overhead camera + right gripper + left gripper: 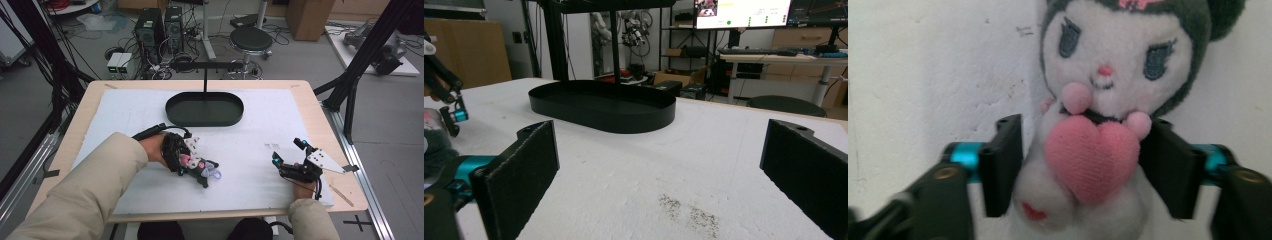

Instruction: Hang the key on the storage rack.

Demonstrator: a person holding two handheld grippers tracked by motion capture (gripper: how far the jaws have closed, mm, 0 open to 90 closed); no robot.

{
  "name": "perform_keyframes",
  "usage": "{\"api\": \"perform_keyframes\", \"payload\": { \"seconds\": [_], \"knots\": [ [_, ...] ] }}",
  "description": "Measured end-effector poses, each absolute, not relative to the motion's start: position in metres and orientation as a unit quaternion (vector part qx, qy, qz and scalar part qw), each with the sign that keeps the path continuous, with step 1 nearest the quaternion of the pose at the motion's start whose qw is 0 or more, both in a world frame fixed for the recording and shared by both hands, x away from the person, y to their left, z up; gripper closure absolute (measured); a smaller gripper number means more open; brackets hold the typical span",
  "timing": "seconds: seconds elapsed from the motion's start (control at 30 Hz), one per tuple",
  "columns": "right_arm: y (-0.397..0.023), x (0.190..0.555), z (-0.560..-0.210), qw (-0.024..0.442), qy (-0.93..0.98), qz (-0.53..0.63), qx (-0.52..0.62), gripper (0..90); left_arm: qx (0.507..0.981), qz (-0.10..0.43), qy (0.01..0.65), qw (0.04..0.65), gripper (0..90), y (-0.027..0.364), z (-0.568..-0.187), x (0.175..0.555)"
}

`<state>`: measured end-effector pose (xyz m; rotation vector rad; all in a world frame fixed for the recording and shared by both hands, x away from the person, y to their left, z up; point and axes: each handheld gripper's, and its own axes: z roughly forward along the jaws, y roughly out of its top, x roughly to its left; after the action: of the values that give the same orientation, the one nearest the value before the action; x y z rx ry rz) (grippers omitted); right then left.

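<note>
The left gripper (1080, 165) has its jaws pinching the white body of the plush toy (1103, 100) from both sides, just below its head, on the white mat (250, 150), while the right gripper (659, 165) rests well apart, jaws spread wide.

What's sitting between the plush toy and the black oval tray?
Nothing: in the high view, bare white mat separates the plush toy from the black oval tray.
</note>
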<state>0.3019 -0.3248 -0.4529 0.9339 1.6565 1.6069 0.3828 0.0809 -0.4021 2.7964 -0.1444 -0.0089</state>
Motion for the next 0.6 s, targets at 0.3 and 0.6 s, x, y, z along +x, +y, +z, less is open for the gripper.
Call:
{"api": "perform_keyframes", "payload": {
  "seconds": [0.3, 0.6],
  "knots": [
    [-0.325, 0.302, -0.453, 0.32, 0.631, 0.611, 0.356, 1.4, 0.984, 0.003, -0.056, 0.17, 54.4, 0.083, -0.398, 0.381],
    [-0.325, 0.302, -0.453, 0.32, 0.631, 0.611, 0.356, 1.4, 0.979, 0.023, -0.003, 0.201, 57.2, 0.093, -0.385, 0.387]
  ]
}}
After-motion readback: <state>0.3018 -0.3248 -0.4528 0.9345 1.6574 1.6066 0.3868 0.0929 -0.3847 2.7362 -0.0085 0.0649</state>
